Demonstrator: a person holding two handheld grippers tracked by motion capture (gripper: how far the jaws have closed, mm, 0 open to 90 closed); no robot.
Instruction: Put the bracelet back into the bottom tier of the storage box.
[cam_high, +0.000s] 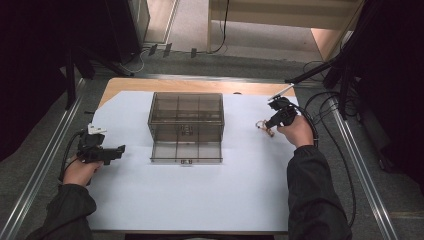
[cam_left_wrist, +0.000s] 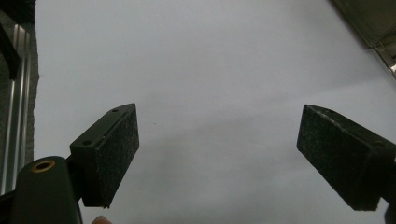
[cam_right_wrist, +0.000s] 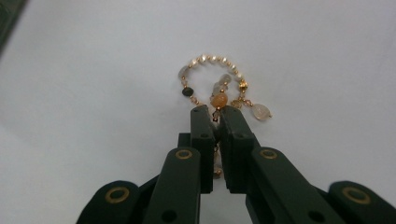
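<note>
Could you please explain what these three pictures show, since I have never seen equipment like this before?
No robot arm here: a person works at a table covered in white, with a hand-held two-jaw gripper in each hand. The high view looks down from above; the other two come from cameras riding on the grippers, looking along their black jaws. A smoky transparent drawer box stands in the middle, its bottom drawer pulled open. The left gripper rests near the table's left edge, open and holding nothing. The right gripper is shut on a beaded bracelet of pearly and amber beads lying to the right of the box.
</note>
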